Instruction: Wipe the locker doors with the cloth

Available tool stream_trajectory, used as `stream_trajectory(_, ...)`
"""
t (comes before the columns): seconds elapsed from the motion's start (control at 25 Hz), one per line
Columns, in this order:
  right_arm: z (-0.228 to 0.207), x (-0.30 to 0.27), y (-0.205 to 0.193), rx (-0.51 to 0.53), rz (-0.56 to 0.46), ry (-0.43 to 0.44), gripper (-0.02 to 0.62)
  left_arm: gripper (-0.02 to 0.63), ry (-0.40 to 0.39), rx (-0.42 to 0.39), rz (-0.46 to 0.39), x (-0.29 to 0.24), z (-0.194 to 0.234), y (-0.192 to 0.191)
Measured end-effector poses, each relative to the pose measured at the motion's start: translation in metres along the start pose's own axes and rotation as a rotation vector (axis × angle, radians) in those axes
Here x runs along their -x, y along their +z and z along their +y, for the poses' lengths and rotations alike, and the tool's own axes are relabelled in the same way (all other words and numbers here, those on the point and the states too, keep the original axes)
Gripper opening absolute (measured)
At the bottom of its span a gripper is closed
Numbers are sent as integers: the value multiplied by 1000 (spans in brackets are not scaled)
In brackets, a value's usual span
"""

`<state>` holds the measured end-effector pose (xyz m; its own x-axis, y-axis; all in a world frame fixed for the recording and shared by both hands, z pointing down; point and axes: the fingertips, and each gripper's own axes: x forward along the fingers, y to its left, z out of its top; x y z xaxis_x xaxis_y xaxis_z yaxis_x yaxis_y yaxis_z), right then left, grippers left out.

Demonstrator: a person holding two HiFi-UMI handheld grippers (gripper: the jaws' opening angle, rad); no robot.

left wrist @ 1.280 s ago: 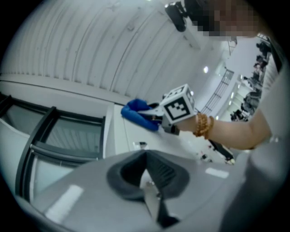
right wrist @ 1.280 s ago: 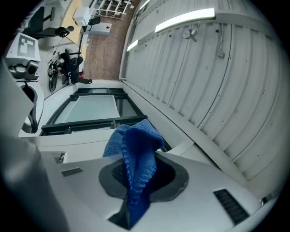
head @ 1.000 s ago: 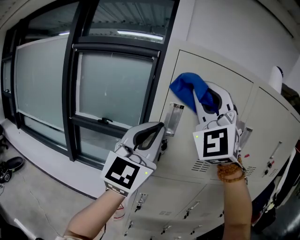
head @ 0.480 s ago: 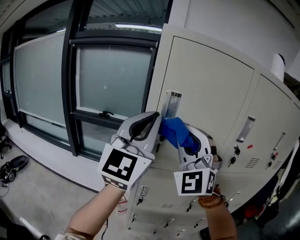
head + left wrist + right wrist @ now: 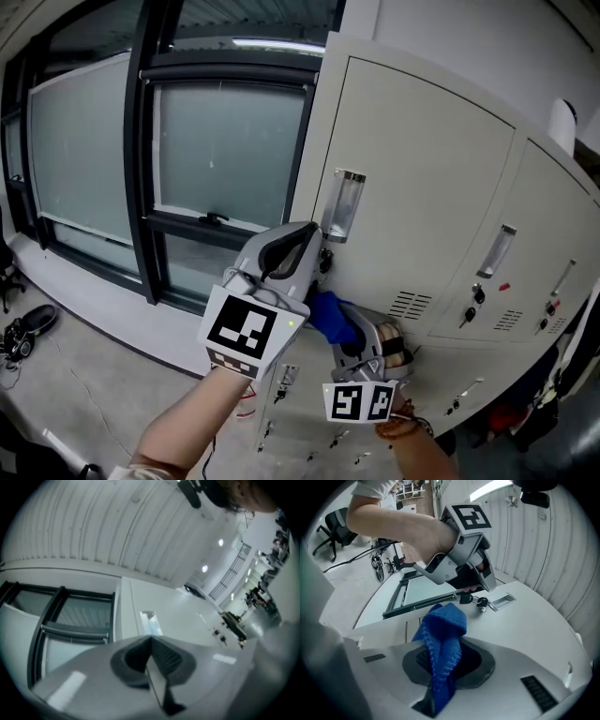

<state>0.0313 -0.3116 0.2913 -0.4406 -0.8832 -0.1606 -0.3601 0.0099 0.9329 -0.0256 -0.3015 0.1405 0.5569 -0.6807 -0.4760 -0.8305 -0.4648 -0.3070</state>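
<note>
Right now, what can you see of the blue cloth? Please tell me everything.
The cloth is bright blue, with a knitted, looped texture. It is bunched and folded, not spread flat. The right gripper has its jaws shut on one end, and the free end sticks out past them as a rounded lump. That end lies low on the pale locker door and seems to touch it.

A dark-framed frosted-glass window (image 5: 225, 150) fills the wall, with black shoes (image 5: 26, 330) lying on the grey floor (image 5: 80, 375) below.
</note>
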Motion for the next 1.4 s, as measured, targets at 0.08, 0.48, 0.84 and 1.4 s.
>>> stream_trajectory(0.08,-4,1,-2,-7,2,-15,54,-9,-4,-6,17,-2,-5,-6)
stream_trajectory(0.48,-134,14,-14,36,27,-211,54,-3,-7,-52,-5,-21,-22,25)
stream_trajectory(0.84,-317,15,2,113,15,-423,54,-2,-84,-130,-95,-75,-60,89)
stream_trajectory(1.4,-312,37,-29,127,53,-391,51,-2,-134,-135,-110,-93,-88,90)
